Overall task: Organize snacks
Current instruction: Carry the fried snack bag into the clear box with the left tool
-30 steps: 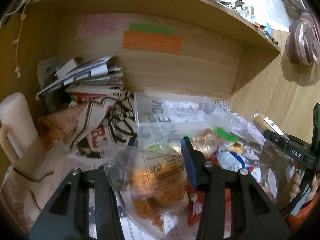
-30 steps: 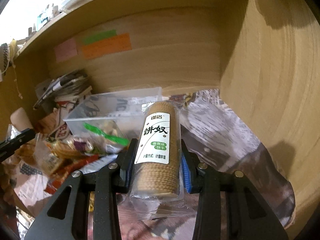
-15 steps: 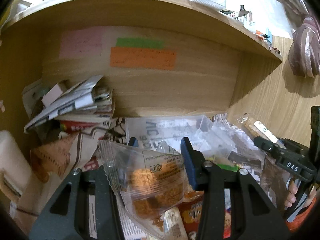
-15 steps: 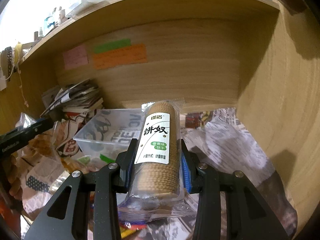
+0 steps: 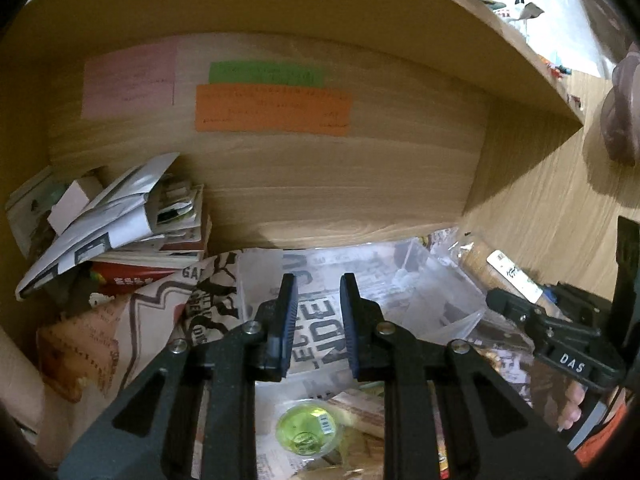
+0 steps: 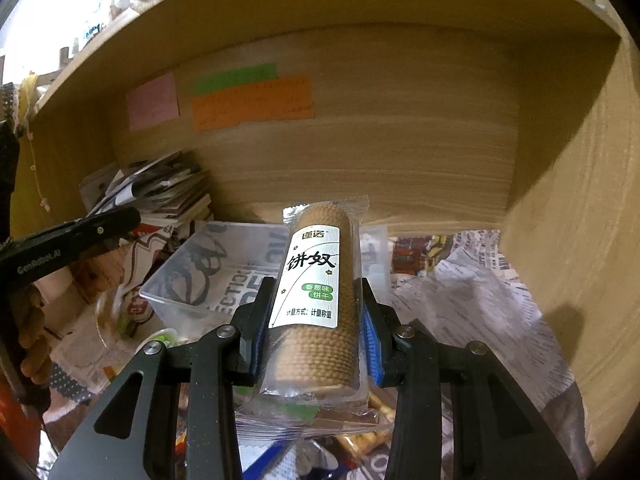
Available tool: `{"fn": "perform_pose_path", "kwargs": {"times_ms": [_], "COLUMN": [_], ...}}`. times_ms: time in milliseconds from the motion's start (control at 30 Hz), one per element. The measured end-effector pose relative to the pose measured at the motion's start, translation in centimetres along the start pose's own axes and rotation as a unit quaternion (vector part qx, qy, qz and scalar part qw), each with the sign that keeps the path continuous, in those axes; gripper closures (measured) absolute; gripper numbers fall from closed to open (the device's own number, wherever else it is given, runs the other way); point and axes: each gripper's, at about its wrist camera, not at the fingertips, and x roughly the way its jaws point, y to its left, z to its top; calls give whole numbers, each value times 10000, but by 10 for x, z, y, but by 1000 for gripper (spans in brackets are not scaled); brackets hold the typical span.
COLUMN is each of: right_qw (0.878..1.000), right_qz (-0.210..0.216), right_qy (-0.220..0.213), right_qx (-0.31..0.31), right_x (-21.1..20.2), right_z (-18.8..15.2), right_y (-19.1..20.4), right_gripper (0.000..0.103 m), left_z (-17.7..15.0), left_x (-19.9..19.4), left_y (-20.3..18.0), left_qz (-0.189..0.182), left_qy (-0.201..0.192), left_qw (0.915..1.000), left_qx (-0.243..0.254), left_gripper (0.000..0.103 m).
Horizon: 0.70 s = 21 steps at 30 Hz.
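My right gripper [image 6: 314, 300] is shut on a cracker roll [image 6: 316, 300] in clear wrap with a white and green label, held above the clear plastic bin's [image 6: 200, 276] right edge. My left gripper [image 5: 317, 308] is empty, its jaws a narrow gap apart, over the same bin [image 5: 420, 300]. Below it lie a green jelly cup [image 5: 306, 428] and other wrapped snacks [image 5: 360, 412]. The cracker roll and right gripper also show at the right of the left wrist view [image 5: 512, 276].
A wooden shelf back wall [image 5: 320, 184] carries pink, green and orange notes [image 5: 272, 108]. A stack of books and papers [image 5: 120, 220] sits at the back left. Newspaper [image 6: 460, 300] covers the shelf floor. A wooden side wall [image 6: 580, 220] stands close on the right.
My left gripper let go of the clear bag of orange snacks and its jaws came closer together. Both grippers rose and moved nearer the shelf back. The cracker roll stays gripped.
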Motion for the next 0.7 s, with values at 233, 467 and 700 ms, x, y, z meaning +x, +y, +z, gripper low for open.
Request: {"fn": "perform_pose_path", "kwargs": {"times_ms": [233,467,700], "right_qw": [9999,9996,9993], "right_qz": [80,133,121], "right_qy": [130,231,345], "right_qx": [-5,42,67], "right_x": [7,11,18], "right_z": [0,-1,-1], "right_y": [0,0,2], "right_gripper": [68,68,68], "left_z": [-18,-50,-85], "left_x": [-12,-22,12], "left_y": [30,82,107], "left_qz": [415,912,927], "left_qy": [157,531,1353], "left_qw": [9990,9932,9841], "left_qx": [-95,-485,-678], "left_gripper": [37,21,20]}}
